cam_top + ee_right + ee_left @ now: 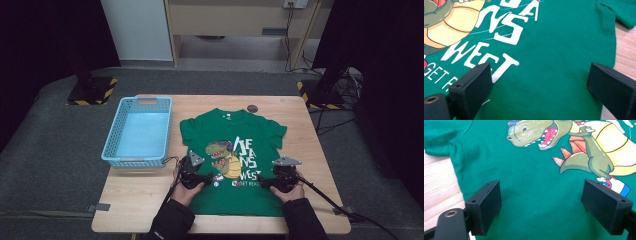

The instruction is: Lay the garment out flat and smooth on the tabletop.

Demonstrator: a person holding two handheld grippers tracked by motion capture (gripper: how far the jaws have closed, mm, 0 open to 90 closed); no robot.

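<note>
A green T-shirt with a dinosaur print and white lettering lies flat, face up, on the wooden table. My left gripper hovers over the shirt's left side, near its edge. In the left gripper view its jaws stand wide apart over plain green cloth, just below the dinosaur, with nothing between them. My right gripper is over the shirt's right side. Its jaws are also wide apart above the cloth, next to the white letters, gripping nothing.
A light blue plastic basket stands on the table left of the shirt. A small dark round object lies near the far edge. Bare wood shows at the table's front left and along its right side.
</note>
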